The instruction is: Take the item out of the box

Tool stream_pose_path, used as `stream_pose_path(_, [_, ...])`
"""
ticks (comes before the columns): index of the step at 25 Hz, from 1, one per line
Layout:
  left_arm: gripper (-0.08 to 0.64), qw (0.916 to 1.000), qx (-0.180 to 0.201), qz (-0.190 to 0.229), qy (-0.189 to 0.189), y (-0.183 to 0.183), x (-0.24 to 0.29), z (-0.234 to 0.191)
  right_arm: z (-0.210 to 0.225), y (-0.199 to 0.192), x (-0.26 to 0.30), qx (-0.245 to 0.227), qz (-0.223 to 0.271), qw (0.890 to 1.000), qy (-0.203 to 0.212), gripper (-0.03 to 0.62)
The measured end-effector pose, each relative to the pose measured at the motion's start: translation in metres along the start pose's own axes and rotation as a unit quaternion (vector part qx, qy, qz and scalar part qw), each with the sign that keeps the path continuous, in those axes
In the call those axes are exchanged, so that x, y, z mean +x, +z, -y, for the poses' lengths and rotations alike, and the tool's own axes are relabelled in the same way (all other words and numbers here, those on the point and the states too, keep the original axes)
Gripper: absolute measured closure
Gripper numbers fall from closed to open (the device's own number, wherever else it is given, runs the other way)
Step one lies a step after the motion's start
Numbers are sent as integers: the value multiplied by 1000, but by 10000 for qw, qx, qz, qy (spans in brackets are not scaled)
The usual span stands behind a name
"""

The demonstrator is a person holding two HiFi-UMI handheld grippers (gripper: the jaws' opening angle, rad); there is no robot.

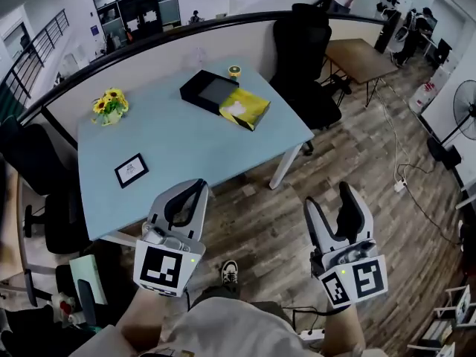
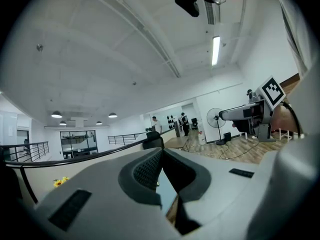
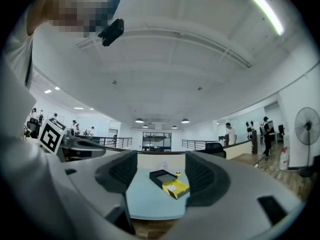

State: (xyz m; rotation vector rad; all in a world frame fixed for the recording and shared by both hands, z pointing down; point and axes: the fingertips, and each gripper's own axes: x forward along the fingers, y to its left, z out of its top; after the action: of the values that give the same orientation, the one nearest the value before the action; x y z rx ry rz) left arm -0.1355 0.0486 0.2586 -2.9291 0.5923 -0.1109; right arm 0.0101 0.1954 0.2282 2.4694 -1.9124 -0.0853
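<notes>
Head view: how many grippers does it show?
2: the left gripper at lower left, jaws together; the right gripper at lower right, jaws apart. Both empty. None seems hidden.

Noted a pale blue table (image 1: 186, 155) on white legs, set on a wood-plank floor (image 1: 357, 162). Found a bunch of yellow flowers (image 1: 110, 105) near the table's far left corner. Saw a small black-framed card (image 1: 132, 170) lying flat near the front edge, well apart from the flowers. Spotted a small round yellow thing (image 1: 235, 71) by the far edge; could not tell what. Made out a tall black office chair (image 1: 303, 58) just beside the table's right end, and another dark chair (image 1: 37, 169) at the left end. Picked out a brown wooden desk (image 1: 361, 58) beyond the tall chair, a standing fan (image 1: 465, 103) at the far right, and a white power strip (image 1: 400, 186) with cables on the floor.
</notes>
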Motion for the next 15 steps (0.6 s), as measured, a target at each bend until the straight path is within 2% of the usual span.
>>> stream_pose_path(4, [551,9998,166,-40,33,-7,35,-37,5,1,53,-203,15,9998,25,298])
stream_pose_path(8, [551,9999,-15,-3,112,-10,64,-62,8,1,94,-202,14,9996,197,296])
stream_pose_path(11, [551,9998,5,16,184,-12,86,-77,19,-3,119,-384,2,9991,165,295])
stream_pose_path(15, [551,9995,50,23,305,-16,120,-91,42,-14,156,-361,-1,9990,266,295])
